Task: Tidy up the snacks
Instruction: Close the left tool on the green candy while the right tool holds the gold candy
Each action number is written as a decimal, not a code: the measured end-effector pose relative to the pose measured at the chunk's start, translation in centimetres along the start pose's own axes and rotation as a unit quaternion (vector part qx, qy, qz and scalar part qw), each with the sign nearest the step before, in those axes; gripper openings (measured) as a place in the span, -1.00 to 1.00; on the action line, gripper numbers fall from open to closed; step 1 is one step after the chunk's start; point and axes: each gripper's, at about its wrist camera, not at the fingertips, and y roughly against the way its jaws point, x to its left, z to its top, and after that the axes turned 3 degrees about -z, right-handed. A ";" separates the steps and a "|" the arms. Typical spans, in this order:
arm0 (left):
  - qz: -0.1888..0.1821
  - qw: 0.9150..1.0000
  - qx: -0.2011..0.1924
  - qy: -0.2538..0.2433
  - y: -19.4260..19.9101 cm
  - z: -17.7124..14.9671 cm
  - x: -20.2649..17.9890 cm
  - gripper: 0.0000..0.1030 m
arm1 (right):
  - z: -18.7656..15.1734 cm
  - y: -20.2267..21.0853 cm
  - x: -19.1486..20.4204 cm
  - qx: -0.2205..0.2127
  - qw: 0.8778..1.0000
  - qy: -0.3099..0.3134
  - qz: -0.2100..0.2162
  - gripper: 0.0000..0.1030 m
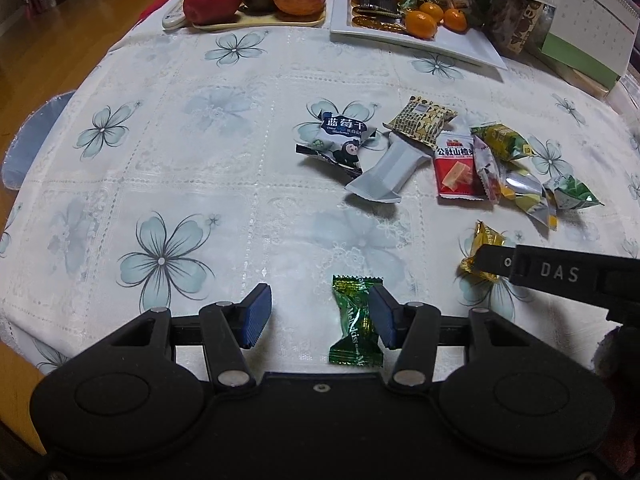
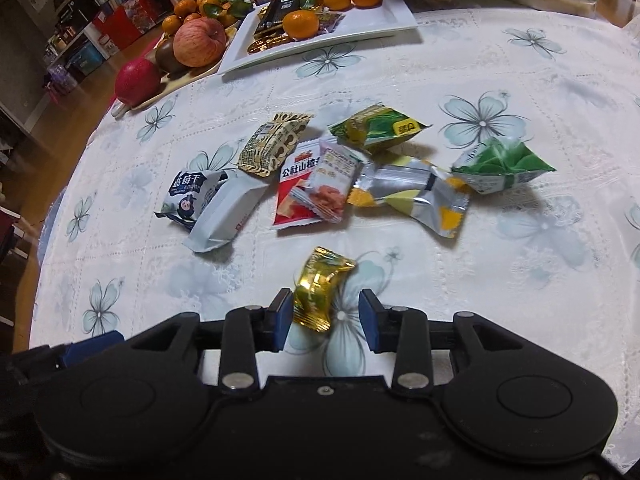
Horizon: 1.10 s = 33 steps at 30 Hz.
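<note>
My left hand-held gripper (image 1: 320,318) stood released, its pad hiding part of the green candy (image 1: 354,322). My right hand-held gripper (image 2: 325,322) gaped around the gold candy (image 2: 320,290); contact at nine o'clock was unclear.

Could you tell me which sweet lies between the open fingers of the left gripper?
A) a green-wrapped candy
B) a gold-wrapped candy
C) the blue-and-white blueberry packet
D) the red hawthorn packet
A: in the left wrist view the green-wrapped candy lies on the tablecloth between the pads of the left gripper, close to one pad, while the gold-wrapped candy sits at the right gripper.
</note>
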 end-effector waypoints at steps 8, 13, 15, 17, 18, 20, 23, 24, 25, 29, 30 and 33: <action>0.008 1.000 0.006 -0.003 -0.9 0.1 -0.1 0.14 | 0.0 -1.0 2.0 -0.019 0.998 0.037 -0.037 -0.31; 0.012 1.000 0.005 -0.005 -1.3 0.3 -0.4 0.14 | -0.5 -0.8 1.7 -0.029 0.996 0.061 -0.052 -0.61; 0.009 1.000 0.007 -0.004 -1.5 0.3 -0.4 0.16 | -0.6 -0.5 0.9 -0.029 0.996 0.061 -0.053 -0.61; 0.008 1.000 0.010 0.000 -1.8 0.4 -0.4 0.22 | -0.7 -0.2 -0.2 -0.029 0.996 0.061 -0.059 -0.61; 0.007 1.000 0.013 0.002 -1.9 0.4 -0.4 0.23 | -0.7 0.0 -0.8 -0.028 0.996 0.060 -0.064 -0.61; 0.002 1.000 0.016 0.007 -2.2 0.4 -0.4 0.26 | -0.8 0.2 -2.0 -0.026 0.995 0.058 -0.072 -0.61; 0.011 1.000 0.014 -0.005 -2.3 0.3 -0.9 0.26 | -0.8 0.5 -3.5 -0.027 0.997 0.053 -0.055 -0.63; 0.010 1.000 0.013 -0.009 -2.4 0.3 -1.1 0.26 | -0.8 0.5 -3.7 -0.027 0.997 0.051 -0.051 -0.63; 0.011 1.000 0.013 -0.016 -2.5 0.1 -1.4 0.31 | -0.8 0.5 -3.8 -0.028 0.997 0.050 -0.050 -0.63; 0.031 0.999 0.004 -0.040 -2.6 -0.3 -2.2 0.47 | -1.3 0.6 -4.1 -0.045 0.997 0.042 -0.042 -0.61; 0.023 0.999 0.005 -0.032 -2.6 -0.2 -1.9 0.45 | -1.4 0.6 -4.2 -0.049 0.997 0.038 -0.038 -0.61; 0.012 0.999 0.015 -0.035 -2.9 0.1 -2.0 0.56 | -1.2 0.7 -4.9 -0.047 0.999 0.018 -0.021 -0.61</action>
